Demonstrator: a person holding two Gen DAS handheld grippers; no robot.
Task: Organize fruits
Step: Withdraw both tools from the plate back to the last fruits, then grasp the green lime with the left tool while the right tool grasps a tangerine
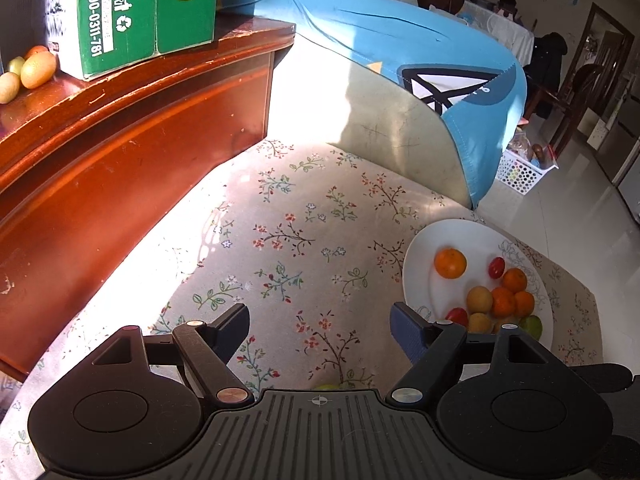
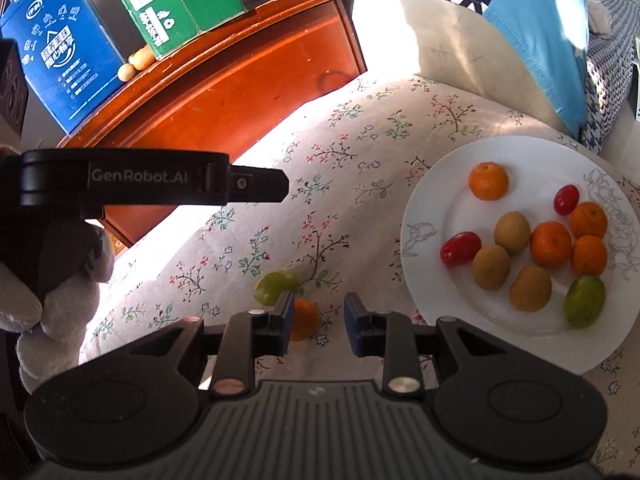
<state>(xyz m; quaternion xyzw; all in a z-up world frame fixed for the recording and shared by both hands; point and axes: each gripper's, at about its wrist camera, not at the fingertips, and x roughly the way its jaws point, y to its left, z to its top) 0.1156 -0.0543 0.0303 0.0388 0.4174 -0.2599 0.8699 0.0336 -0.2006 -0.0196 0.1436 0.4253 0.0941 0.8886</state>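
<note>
A white plate on the floral cloth holds several fruits: oranges, brown kiwis, two red tomatoes and a green one; it also shows in the left wrist view. A loose orange and a green fruit lie on the cloth left of the plate. My right gripper is open just above the loose orange, which sits by its left finger. My left gripper is open and empty over bare cloth; a sliver of green fruit peeks under it. The left gripper also shows from the side in the right wrist view.
A red-brown wooden cabinet stands at the left with a green carton, a blue carton and a few small fruits on top. A blue cushion lies behind. A white basket sits on the floor.
</note>
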